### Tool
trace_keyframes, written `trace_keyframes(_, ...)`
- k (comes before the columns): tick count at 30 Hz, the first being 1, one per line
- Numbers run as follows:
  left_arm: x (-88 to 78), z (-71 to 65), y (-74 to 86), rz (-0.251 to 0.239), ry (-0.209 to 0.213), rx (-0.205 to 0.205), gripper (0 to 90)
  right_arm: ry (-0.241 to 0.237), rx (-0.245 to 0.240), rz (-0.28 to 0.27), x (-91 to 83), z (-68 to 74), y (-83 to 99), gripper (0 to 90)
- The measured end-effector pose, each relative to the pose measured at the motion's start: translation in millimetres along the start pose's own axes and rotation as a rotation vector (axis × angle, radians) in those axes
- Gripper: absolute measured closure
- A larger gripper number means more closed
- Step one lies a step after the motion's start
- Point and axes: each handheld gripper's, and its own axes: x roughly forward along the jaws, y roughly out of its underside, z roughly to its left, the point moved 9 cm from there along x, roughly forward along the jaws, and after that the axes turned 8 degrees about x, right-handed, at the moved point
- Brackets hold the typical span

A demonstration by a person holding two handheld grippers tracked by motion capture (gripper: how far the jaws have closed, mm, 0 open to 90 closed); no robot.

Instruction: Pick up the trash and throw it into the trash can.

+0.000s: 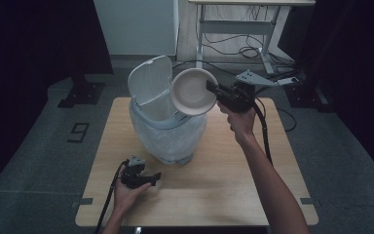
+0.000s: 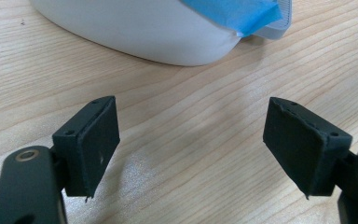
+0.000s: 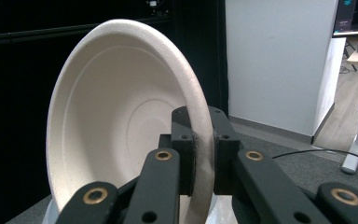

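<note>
My left gripper (image 1: 152, 178) sits low on the wooden table (image 1: 224, 195), jaws spread wide with nothing between them, just bare wood grain. The trash bin (image 1: 168, 129) with its smooth white curved base sits just ahead of those fingers, with plenty of free tabletop around. Over on my right gripper (image 1: 210, 87), the jaws are clamped tight on the rim of a pale, matte, slightly grainy paper bowl (image 1: 192, 92), tilted on edge above the bin's open mouth, right by the raised lid (image 1: 148, 83).

Dim room; grey floor (image 1: 34, 146); white desk (image 1: 253, 4) behind.
</note>
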Motion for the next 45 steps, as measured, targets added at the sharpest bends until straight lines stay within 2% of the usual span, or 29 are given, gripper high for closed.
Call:
trace_keyframes(5,1.3,-0.1,0.7,0.005,0.004,0.0,18.5,-0.005,-0.012,0.003,7.4,3.7,-1.6,82.8)
trace_keyframes(24,2.4,2.3,2.0,0.012,0.014,-0.004,18.4,-0.034,-0.009,0.003,33.5,13.0,-5.7,82.7)
trace_keyframes(28,-0.3,2.4,-0.2,-0.006,0.033,-0.021,18.4,-0.043,-0.013,-0.002,42.9,15.2,-6.8,82.7)
trace_keyframes(36,-0.6,4.5,0.0,-0.008,0.028,-0.022,18.5,-0.056,-0.024,0.004,58.4,18.5,-6.4,82.7)
trace_keyframes(44,-0.7,2.9,-2.3,-0.028,0.067,-0.048,18.5,-0.06,-0.027,0.011,73.6,20.6,-3.8,82.6)
trace_keyframes(45,-0.7,3.7,-2.2,-0.028,0.062,-0.047,18.5,-0.06,-0.027,0.012,75.5,20.6,-3.4,82.6)
